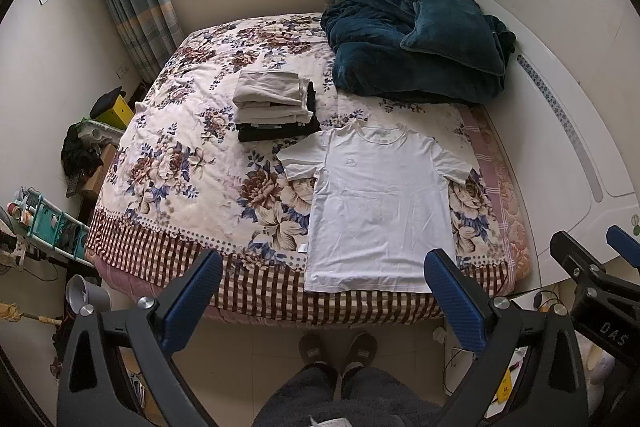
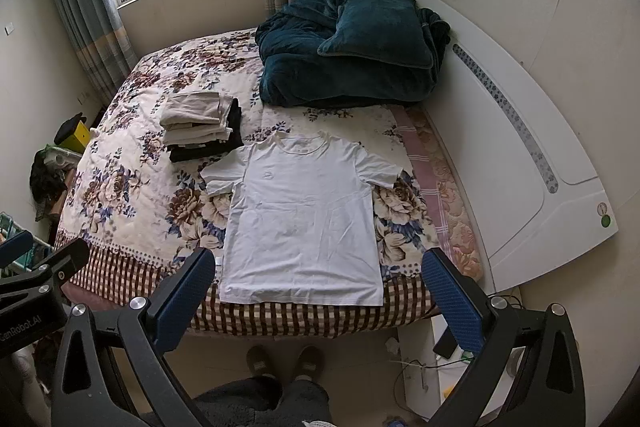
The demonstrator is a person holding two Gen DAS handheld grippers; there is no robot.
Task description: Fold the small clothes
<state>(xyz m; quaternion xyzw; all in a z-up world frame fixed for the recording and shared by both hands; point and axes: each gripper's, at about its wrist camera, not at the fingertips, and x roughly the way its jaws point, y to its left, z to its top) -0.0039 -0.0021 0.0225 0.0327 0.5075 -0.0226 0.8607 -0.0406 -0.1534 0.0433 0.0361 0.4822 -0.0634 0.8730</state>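
A white T-shirt (image 1: 380,203) lies spread flat, front up, on the near right part of a bed with a floral quilt (image 1: 192,163), its hem at the bed's near edge. Behind its left sleeve sits a stack of folded clothes (image 1: 276,107), with a heaped dark teal blanket (image 1: 416,47) farther back. The left gripper (image 1: 324,291) and right gripper (image 2: 318,287) hover above the near edge, fingers wide apart, holding nothing, above a person's slippered feet (image 1: 336,351)
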